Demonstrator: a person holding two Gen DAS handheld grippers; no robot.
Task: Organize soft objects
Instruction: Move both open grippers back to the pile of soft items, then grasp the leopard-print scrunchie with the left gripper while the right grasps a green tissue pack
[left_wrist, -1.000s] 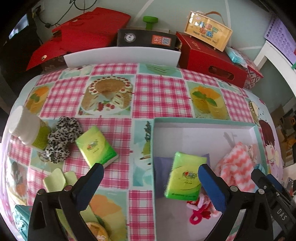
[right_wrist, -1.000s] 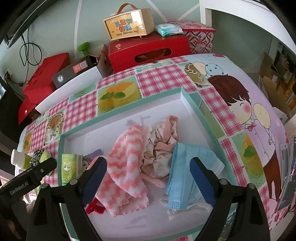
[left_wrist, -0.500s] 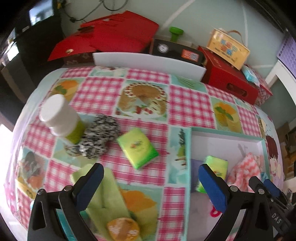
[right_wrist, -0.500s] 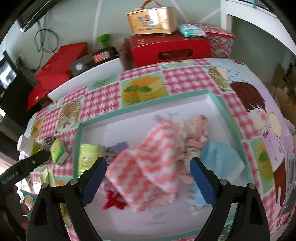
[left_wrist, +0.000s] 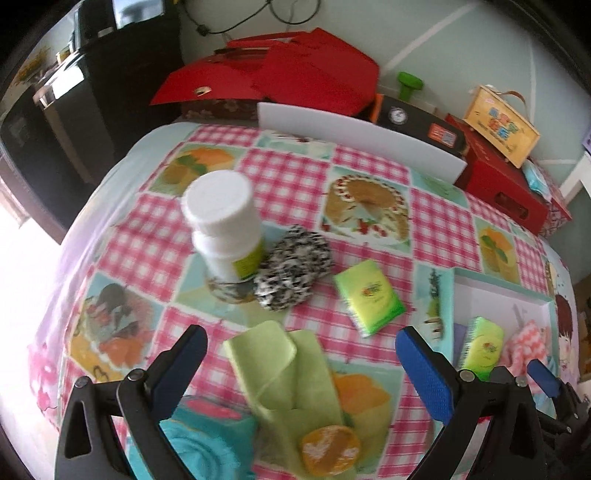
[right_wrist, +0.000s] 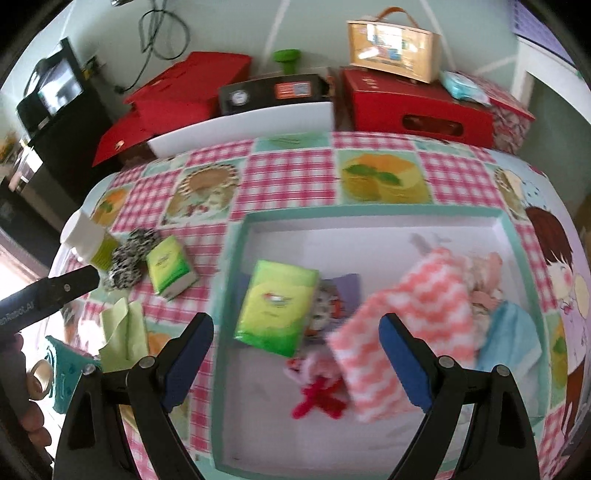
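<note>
Between the blue pads of the left gripper (left_wrist: 301, 360) — spread wide, holding nothing — lay the green cloth (left_wrist: 284, 363), folded and flat on the table (left_wrist: 373, 192). Just beyond sat the speckled scrunchie (left_wrist: 293, 271), touching the bottle (left_wrist: 227, 230), with a tissue pack (left_wrist: 369, 293) a little to the right. Probably lined up for one of these three soft things. For the cloth: best lowered straight down onto the raised fold, pads either side of it, then pinched and lifted slowly so the layers came up together. For the scrunchie: better approached from the pack side, away from the bottle, lest it tip. Hard bottle and orange disc (left_wrist: 330, 446) best left alone.

Likewise spread and empty, the right gripper (right_wrist: 295, 360), hovering over the tray (right_wrist: 369, 218). Under it, inside the tray, a second tissue pack (right_wrist: 277, 306), a pink chevron cloth (right_wrist: 413, 321), a blue cloth (right_wrist: 509, 332) and a red-and-pink bit (right_wrist: 319, 395) too blurred to name.

Compared with a second ago: left view swung off the tray and leftward, bottle and scrunchie gone from the edge to the middle — green cloth now squarely between the pads. Right view shifted left too, pack now central. Nothing on the table visibly moved.
</note>
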